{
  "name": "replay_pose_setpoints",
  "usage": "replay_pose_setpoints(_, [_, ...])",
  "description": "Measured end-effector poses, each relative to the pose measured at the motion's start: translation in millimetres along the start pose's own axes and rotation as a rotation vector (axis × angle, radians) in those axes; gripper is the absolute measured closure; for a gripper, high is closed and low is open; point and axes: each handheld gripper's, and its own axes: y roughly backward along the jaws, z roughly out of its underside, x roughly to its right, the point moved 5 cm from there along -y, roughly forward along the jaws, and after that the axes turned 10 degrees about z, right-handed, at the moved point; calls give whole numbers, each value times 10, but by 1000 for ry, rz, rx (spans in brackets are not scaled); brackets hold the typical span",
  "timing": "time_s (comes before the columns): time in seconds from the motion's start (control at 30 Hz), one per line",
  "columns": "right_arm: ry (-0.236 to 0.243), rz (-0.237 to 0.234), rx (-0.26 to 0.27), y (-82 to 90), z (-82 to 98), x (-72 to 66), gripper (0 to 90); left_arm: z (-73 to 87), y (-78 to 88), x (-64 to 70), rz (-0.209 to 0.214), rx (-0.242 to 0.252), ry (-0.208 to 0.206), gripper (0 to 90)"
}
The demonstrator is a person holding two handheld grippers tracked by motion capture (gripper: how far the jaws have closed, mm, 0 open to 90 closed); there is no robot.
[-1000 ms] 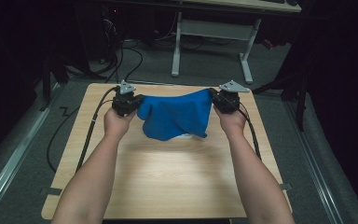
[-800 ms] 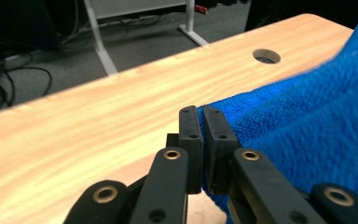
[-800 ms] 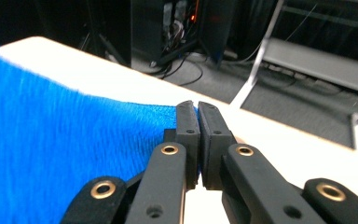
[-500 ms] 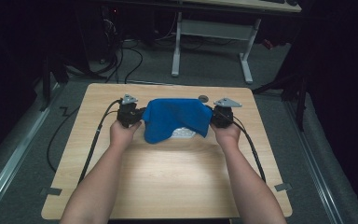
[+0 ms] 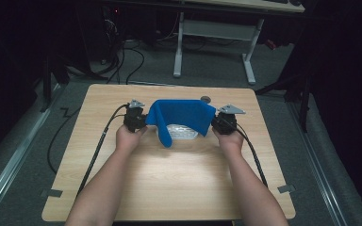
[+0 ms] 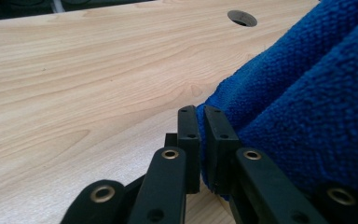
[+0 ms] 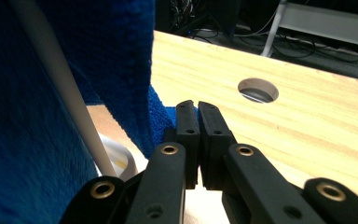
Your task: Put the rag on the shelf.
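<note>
Where a second earlier the blue cloth (image 5: 184, 117) was held higher and spread wider between the hands, it is now seen lowered toward the wooden table (image 5: 169, 188), with both grippers brought closer together and nearer the tabletop. One cloth, two grippers and one pale clear item (image 5: 181, 132) are counted. The cloth is stretched between the left gripper (image 5: 135, 117) and the right gripper (image 5: 224, 123) over the far half of the table, draped across the pale item, which is partly covered and cannot be identified; a loose corner of the cloth hangs down toward the person. In the left gripper view the jaws of the left gripper (image 6: 204, 140) are seen nearly closed, pinching a fold of the cloth's edge (image 6: 307, 93). In the right gripper view the right gripper (image 7: 198, 140) is clamped on a corner of the cloth (image 7: 51, 93), and a white rim (image 7: 60, 84) is seen beneath it. One round hole (image 5: 205, 99) is cut in the table just beyond the cloth. A white-legged desk (image 5: 217, 33) and cables on the floor (image 5: 122, 66) are seen beyond the table.
</note>
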Motion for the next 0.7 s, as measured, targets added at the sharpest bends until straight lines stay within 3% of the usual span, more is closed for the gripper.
replay_pose_setpoints(0.33, [0,-1,-17,-26,65,-45,884,57,-51,0,14,-28,11,840])
replay_pose_setpoints(0.7, [-4,1,-17,-29,64,-49,879,70,-78,29,27,-28,16,818])
